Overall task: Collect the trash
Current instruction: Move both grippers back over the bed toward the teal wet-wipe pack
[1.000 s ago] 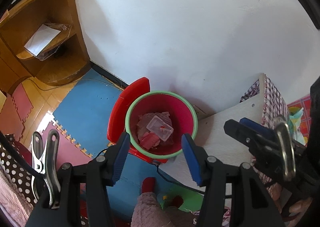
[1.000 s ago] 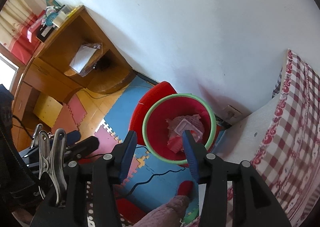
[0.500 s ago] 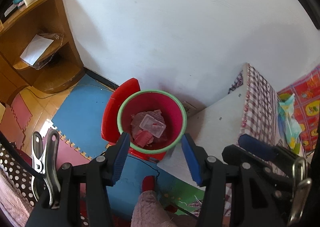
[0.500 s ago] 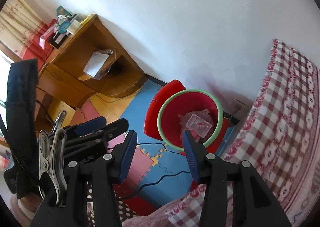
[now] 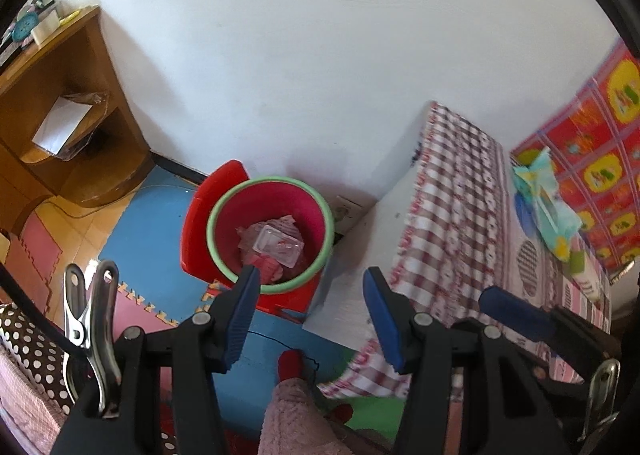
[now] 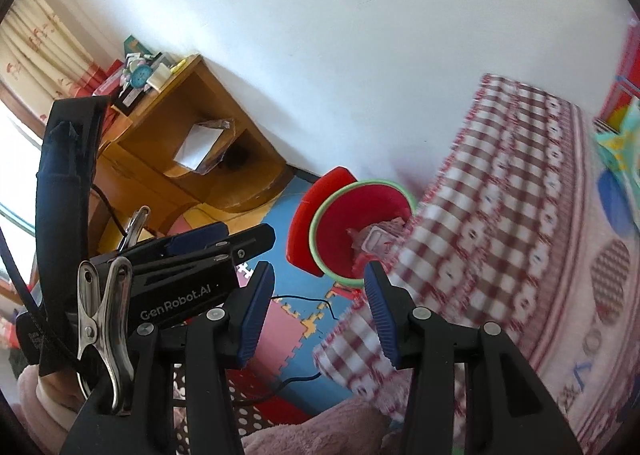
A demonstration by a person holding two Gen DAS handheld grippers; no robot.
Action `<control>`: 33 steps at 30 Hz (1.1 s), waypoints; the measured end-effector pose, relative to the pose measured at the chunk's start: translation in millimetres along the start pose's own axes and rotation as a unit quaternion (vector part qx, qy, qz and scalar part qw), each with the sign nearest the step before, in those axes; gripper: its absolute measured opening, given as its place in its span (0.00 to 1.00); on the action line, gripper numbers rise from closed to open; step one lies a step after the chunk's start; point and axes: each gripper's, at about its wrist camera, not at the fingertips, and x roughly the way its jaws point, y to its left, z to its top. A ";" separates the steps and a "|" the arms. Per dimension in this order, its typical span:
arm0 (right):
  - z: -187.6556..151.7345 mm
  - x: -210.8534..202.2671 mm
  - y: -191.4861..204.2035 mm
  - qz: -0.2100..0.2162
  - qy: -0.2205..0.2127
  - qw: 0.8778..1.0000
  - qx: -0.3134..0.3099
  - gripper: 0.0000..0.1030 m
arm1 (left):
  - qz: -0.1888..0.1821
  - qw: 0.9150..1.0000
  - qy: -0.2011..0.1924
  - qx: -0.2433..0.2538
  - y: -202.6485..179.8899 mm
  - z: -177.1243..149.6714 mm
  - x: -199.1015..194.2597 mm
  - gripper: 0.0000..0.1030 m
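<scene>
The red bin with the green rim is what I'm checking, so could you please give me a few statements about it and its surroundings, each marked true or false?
1. The red bin with the green rim holds a clear plastic tray. True.
2. The left gripper is clamped on a wrapper. False: its jaws are open with nothing between them.
3. The bin stands on a wooden shelf. False: it stands on the blue foam floor mat, beside the white wall.
4. The right gripper is empty. True.
5. A red-and-white checked cloth covers the bed beside the bin. True.
</scene>
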 end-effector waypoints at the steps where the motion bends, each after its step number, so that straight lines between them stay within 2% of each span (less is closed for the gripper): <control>1: -5.1 -7.7 -3.4 0.001 -0.004 1.000 0.004 0.47 | -0.002 1.000 -0.001 0.004 -6.1 -3.4 -3.2 0.55; 7: -27.2 -46.8 -11.7 -0.003 -0.030 0.999 0.016 0.47 | -0.004 1.000 -0.008 0.030 -40.3 -19.2 -22.6 0.55; 15: -59.8 -101.6 -41.9 -0.018 -0.069 0.996 0.052 0.47 | -0.020 0.997 -0.012 0.068 -92.2 -43.6 -43.5 0.55; 28: -105.6 -168.2 -104.2 -0.062 -0.105 0.987 0.105 0.47 | -0.052 0.991 -0.011 0.125 -187.7 -78.1 -54.0 0.55; 33: -115.0 -189.3 -124.9 -0.074 -0.122 0.982 0.127 0.47 | -0.051 0.989 -0.013 0.138 -215.6 -82.9 -56.1 0.55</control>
